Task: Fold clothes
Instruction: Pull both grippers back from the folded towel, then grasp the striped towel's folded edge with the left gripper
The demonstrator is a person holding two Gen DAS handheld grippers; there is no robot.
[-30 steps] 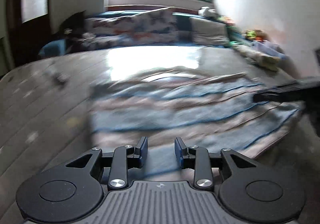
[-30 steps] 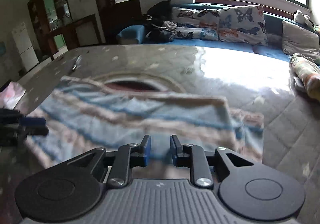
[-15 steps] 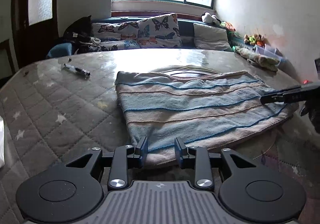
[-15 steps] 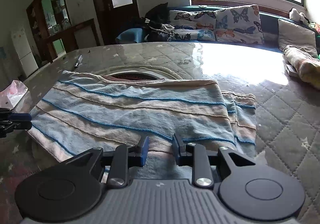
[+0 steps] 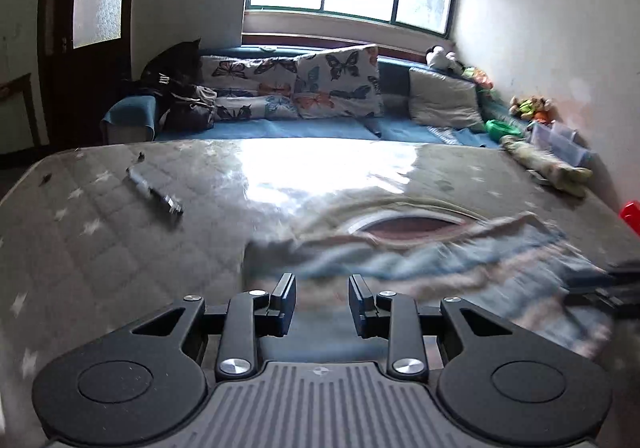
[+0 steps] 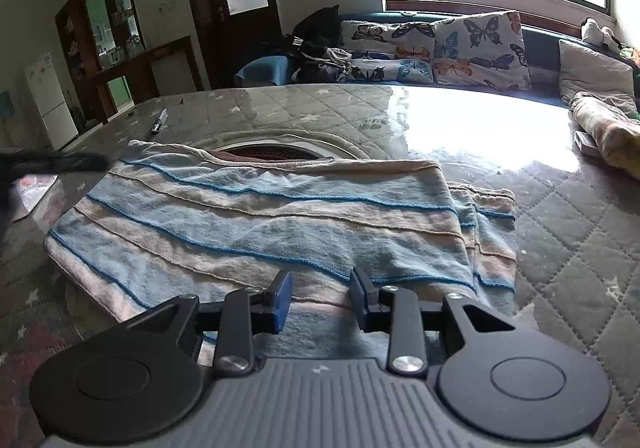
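A blue and beige striped garment [image 6: 264, 219] lies folded flat on the quilted table [image 6: 560, 232]; it is blurred in the left wrist view [image 5: 440, 268]. My right gripper [image 6: 320, 294] is open and empty, just above the garment's near edge. My left gripper [image 5: 322, 298] is open and empty, over the garment's left near corner. The right gripper shows at the right edge of the left wrist view [image 5: 608, 288]. The left gripper shows blurred at the left edge of the right wrist view [image 6: 52, 163].
A pen [image 5: 154, 193] lies on the table to the left, also in the right wrist view [image 6: 159, 121]. A round opening [image 6: 272, 151] in the cover lies behind the garment. A rolled cloth [image 6: 608, 131] sits at the right edge. A sofa with butterfly cushions [image 5: 336, 81] stands behind.
Both grippers have moved closer over the garment's near edge. The left gripper is moving fast, so its view is blurred. Both stay open and empty.
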